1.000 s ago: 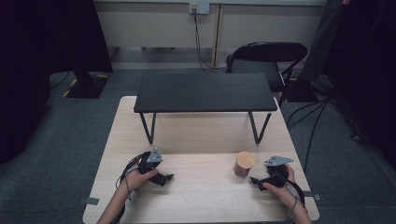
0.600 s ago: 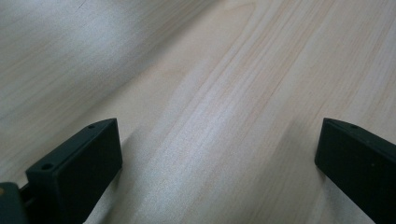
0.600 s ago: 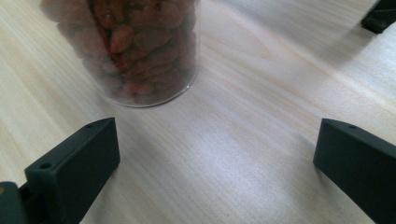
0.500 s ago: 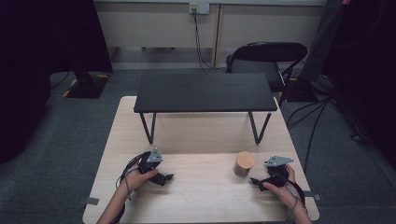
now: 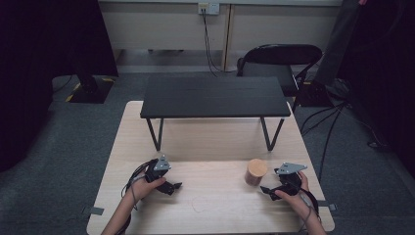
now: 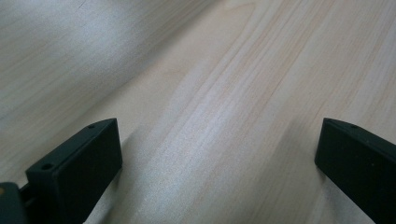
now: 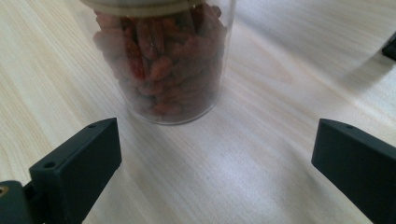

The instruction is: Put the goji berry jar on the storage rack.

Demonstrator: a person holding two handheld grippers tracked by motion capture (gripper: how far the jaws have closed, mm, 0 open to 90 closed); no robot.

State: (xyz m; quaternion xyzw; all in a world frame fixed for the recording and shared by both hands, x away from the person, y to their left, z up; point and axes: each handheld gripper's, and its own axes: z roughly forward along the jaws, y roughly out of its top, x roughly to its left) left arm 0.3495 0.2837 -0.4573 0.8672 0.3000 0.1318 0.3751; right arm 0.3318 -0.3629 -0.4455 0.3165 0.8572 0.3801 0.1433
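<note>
Jar [image 5: 256,171] of red dried fruit stands upright, lower right of frame on desk [image 5: 210,142], just left of right tongs [image 5: 268,190]. Both tongs gape empty; left tongs [image 5: 175,186] well apart.

no readable text, no labels, no brands, no numbers

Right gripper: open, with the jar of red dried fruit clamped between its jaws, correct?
Not clamped. In the right gripper view the right gripper is open, but the jar of red dried fruit stands on the table ahead of the jaws, untouched.
</note>
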